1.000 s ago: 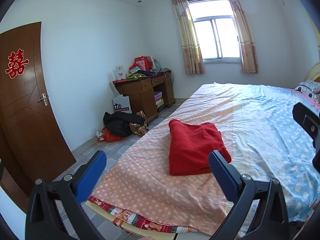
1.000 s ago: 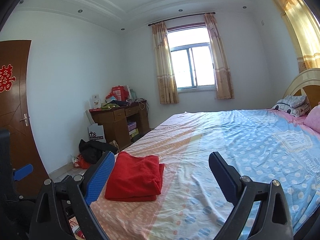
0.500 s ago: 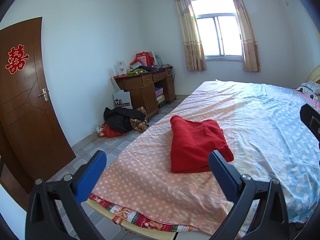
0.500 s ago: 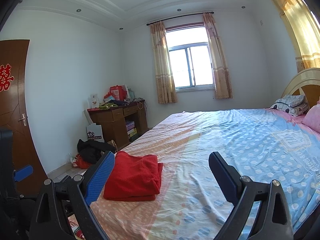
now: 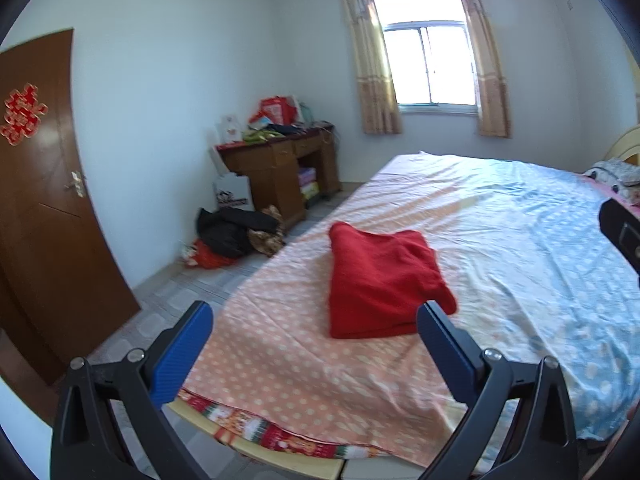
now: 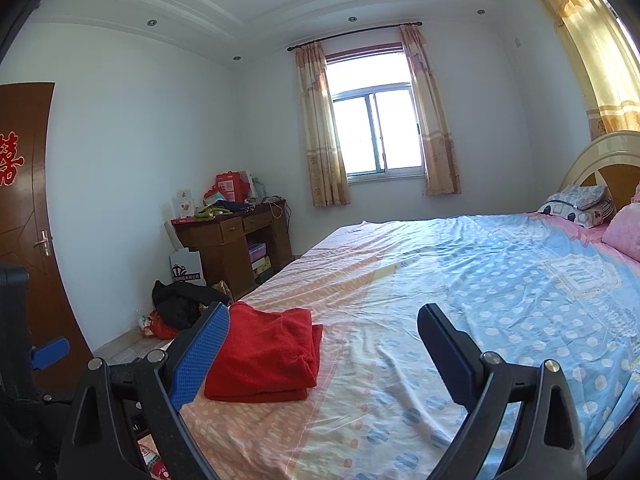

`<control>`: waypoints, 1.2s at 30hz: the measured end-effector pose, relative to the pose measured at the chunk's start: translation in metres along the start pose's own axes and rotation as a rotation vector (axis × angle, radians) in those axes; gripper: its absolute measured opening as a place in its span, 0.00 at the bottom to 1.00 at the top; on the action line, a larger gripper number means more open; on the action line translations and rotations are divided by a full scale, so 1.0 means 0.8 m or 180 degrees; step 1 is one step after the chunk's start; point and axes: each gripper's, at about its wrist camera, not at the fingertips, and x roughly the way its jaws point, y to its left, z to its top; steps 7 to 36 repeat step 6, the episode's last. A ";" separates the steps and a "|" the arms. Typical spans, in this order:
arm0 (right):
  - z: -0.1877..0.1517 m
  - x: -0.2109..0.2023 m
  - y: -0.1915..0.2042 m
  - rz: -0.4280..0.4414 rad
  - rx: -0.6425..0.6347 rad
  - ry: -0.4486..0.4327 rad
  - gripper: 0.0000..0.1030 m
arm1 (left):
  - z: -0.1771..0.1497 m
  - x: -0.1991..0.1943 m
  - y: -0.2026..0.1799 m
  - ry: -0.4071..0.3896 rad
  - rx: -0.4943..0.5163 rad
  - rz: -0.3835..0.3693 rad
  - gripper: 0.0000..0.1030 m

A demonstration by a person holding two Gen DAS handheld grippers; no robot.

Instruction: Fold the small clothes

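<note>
- The left tool (image 5: 314, 336) hung above the foot edge of the bed (image 5: 304, 384) with its blue fingers (image 5: 182, 354) spread wide and nothing between them; by the look of it, it was held clear so as not to disturb the finished fold.
- The right tool (image 6: 320, 338) likewise stood with its fingers far apart and empty, raised over the blue part of the bedspread (image 6: 520, 292), its left finger (image 6: 200, 356) overlapping the garment only in the picture, not in contact as far as could be told.
- The red garment (image 5: 380, 280) lay just ahead of the left tool, between its fingers in the view, and ahead and to the left of the right tool (image 6: 264, 356). It rested on the pink dotted end of the sheet as a compact, layered rectangle, one thick folded edge facing the tools. It probably lay near the bed's edge because that was within easy reach of both tools.
- Judging by its squared shape and both tools being free, the folding of this piece appeared done or nearly so.
- Farther off to the left, dark clothes (image 5: 236, 232) were heaped on the floor beside a wooden table (image 5: 276, 168) crowded with bags.
- Beyond, a curtained window (image 6: 376, 136) faced the tools, and pillows (image 6: 580, 204) lay far right by the headboard.
</note>
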 end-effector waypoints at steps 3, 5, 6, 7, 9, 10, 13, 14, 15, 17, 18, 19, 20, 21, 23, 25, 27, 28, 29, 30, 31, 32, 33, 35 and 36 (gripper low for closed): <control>0.000 0.001 -0.002 -0.0011 0.0016 0.0002 0.93 | -0.001 0.003 0.001 0.0039 -0.0040 -0.0058 1.00; 0.000 0.001 -0.003 -0.0003 0.0013 0.0007 0.93 | -0.001 0.003 0.000 0.0029 -0.0034 -0.0029 1.00; 0.000 0.002 -0.002 -0.0004 0.0012 0.0007 0.93 | -0.001 0.003 0.000 0.0026 -0.0027 -0.0010 1.00; 0.000 0.002 -0.002 -0.0004 0.0012 0.0007 0.93 | -0.001 0.003 0.000 0.0026 -0.0027 -0.0010 1.00; 0.000 0.002 -0.002 -0.0004 0.0012 0.0007 0.93 | -0.001 0.003 0.000 0.0026 -0.0027 -0.0010 1.00; 0.000 0.002 -0.002 -0.0004 0.0012 0.0007 0.93 | -0.001 0.003 0.000 0.0026 -0.0027 -0.0010 1.00; 0.000 0.002 -0.002 -0.0004 0.0012 0.0007 0.93 | -0.001 0.003 0.000 0.0026 -0.0027 -0.0010 1.00; 0.000 0.002 -0.002 -0.0004 0.0012 0.0007 0.93 | -0.001 0.003 0.000 0.0026 -0.0027 -0.0010 1.00; 0.000 0.002 -0.002 -0.0004 0.0012 0.0007 0.93 | -0.001 0.003 0.000 0.0026 -0.0027 -0.0010 1.00; 0.000 0.002 -0.002 -0.0004 0.0012 0.0007 0.93 | -0.001 0.003 0.000 0.0026 -0.0027 -0.0010 1.00; 0.000 0.002 -0.002 -0.0004 0.0012 0.0007 0.93 | -0.001 0.003 0.000 0.0026 -0.0027 -0.0010 1.00; 0.000 0.002 -0.002 -0.0004 0.0012 0.0007 0.93 | -0.001 0.003 0.000 0.0026 -0.0027 -0.0010 1.00; 0.000 0.002 -0.002 -0.0004 0.0012 0.0007 0.93 | -0.001 0.003 0.000 0.0026 -0.0027 -0.0010 1.00; 0.000 0.002 -0.002 -0.0004 0.0012 0.0007 0.93 | -0.001 0.003 0.000 0.0026 -0.0027 -0.0010 1.00; 0.000 0.002 -0.002 -0.0004 0.0012 0.0007 0.93 | -0.001 0.003 0.000 0.0026 -0.0027 -0.0010 1.00; 0.000 0.002 -0.002 -0.0004 0.0012 0.0007 0.93 | -0.001 0.003 0.000 0.0026 -0.0027 -0.0010 1.00; 0.000 0.002 -0.002 -0.0004 0.0012 0.0007 0.93 | -0.001 0.003 0.000 0.0026 -0.0027 -0.0010 1.00; 0.000 0.002 -0.002 -0.0004 0.0012 0.0007 0.93 | -0.001 0.003 0.000 0.0026 -0.0027 -0.0010 1.00; 0.000 0.002 -0.002 -0.0004 0.0012 0.0007 0.93 | -0.001 0.003 0.000 0.0026 -0.0027 -0.0010 1.00; 0.000 0.002 -0.002 -0.0004 0.0012 0.0007 0.93 | -0.001 0.003 0.000 0.0026 -0.0027 -0.0010 1.00; 0.000 0.002 -0.002 -0.0004 0.0012 0.0007 0.93 | -0.001 0.003 0.000 0.0026 -0.0027 -0.0010 1.00; 0.000 0.002 -0.002 -0.0004 0.0012 0.0007 0.93 | -0.001 0.003 0.000 0.0026 -0.0027 -0.0010 1.00; 0.000 0.002 -0.002 -0.0004 0.0012 0.0007 0.93 | -0.001 0.003 0.000 0.0026 -0.0027 -0.0010 1.00; 0.000 0.002 -0.002 -0.0004 0.0012 0.0007 0.93 | -0.001 0.003 0.000 0.0026 -0.0027 -0.0010 1.00; 0.000 0.002 -0.002 -0.0004 0.0012 0.0007 0.93 | -0.001 0.003 0.000 0.0026 -0.0027 -0.0010 1.00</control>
